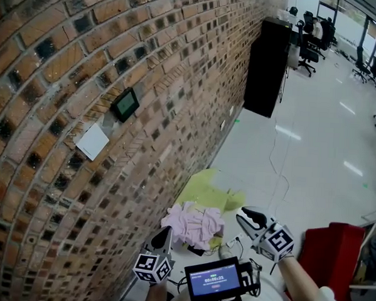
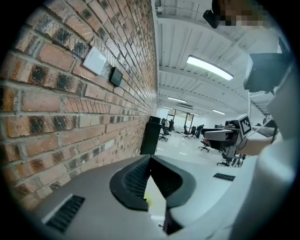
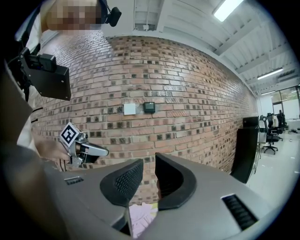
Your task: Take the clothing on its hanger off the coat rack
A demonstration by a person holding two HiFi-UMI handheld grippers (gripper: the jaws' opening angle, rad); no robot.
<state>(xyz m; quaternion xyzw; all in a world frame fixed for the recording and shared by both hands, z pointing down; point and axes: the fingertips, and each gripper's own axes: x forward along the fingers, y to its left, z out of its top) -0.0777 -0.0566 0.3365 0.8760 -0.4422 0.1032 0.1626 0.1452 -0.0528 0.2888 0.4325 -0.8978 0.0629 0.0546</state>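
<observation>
Plainly, clothing [image 1: 195, 224] is heaped at the floor's [image 1: 313, 153] wall edge (no rack seen) and could be trodden; left gripper [image 1: 165, 231] closed, right gripper [image 1: 242, 214] barely parted, both empty.

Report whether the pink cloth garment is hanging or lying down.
Lying down: the pink cloth garment sits crumpled in a heap on the white floor beside the brick wall.

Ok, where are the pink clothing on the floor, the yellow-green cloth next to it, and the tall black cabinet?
pink clothing [image 1: 195, 224], head view, middle of the crumpled heap.
yellow-green cloth [image 1: 206, 190], head view, middle of its flat spread.
black cabinet [image 1: 266, 69], head view, middle of its dark side face.
</observation>
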